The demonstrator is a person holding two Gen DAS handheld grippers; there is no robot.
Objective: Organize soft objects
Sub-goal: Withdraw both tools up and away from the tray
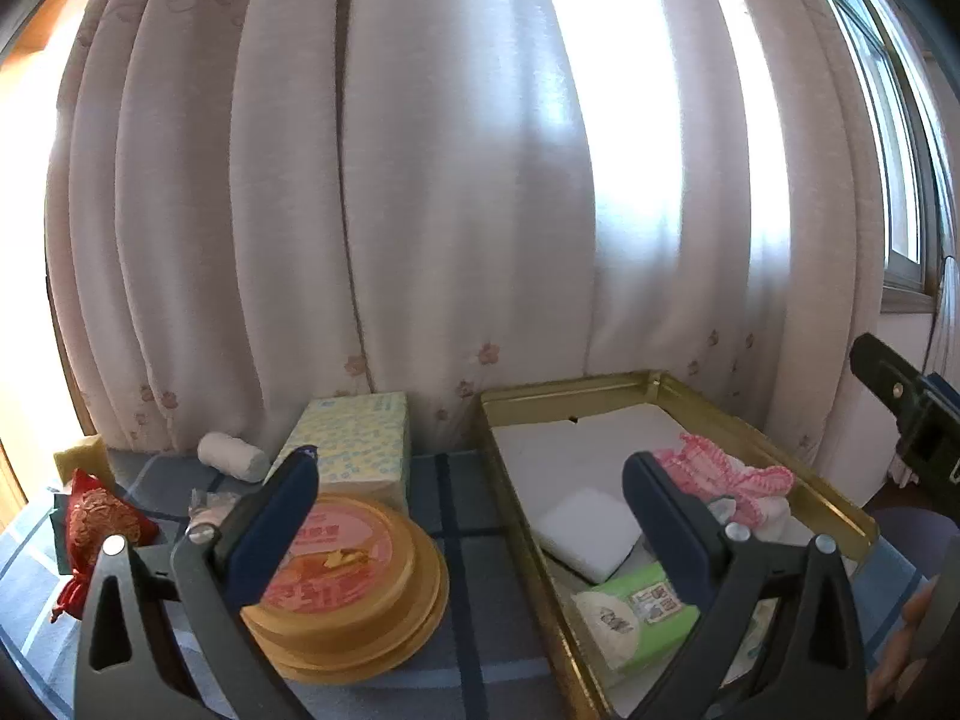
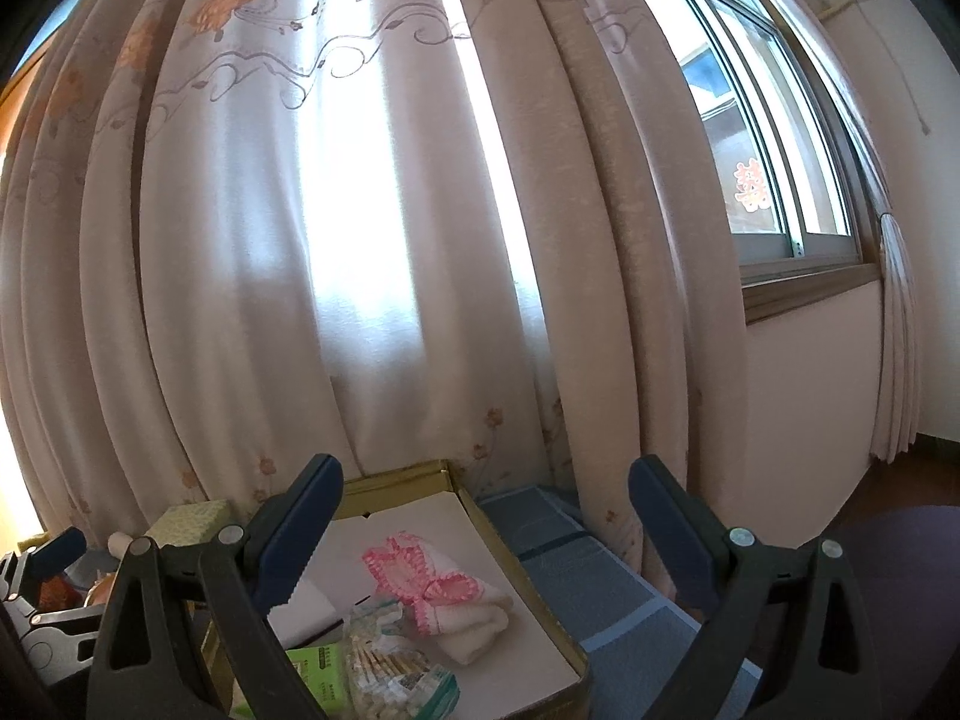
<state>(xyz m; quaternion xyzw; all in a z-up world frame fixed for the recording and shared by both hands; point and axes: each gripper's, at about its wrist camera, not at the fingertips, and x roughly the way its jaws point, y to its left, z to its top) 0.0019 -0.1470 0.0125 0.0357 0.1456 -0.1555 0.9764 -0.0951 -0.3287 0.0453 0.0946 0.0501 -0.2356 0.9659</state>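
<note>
A gold tray [image 1: 798, 468] stands on a blue plaid cloth and holds a pink-and-white knitted cloth [image 1: 729, 474], a white folded pad [image 1: 591, 531] and a green wipes pack [image 1: 645, 612]. My left gripper [image 1: 471, 483] is open and empty above the table, between a round orange tin [image 1: 351, 576] and the tray. My right gripper [image 2: 483, 498] is open and empty above the tray [image 2: 507, 564], over the knitted cloth [image 2: 438, 591] and a bag of cotton swabs [image 2: 390, 672]. Left of the tray lie a tissue pack [image 1: 354, 441], a white cloth roll [image 1: 231, 456] and a red embroidered pouch [image 1: 96, 525].
A pale curtain [image 1: 420, 210] hangs right behind the table. A yellow sponge-like block [image 1: 78, 453] sits at the far left. The other gripper [image 1: 918, 414] shows at the right edge of the left wrist view. A window [image 2: 768, 138] and wall are to the right.
</note>
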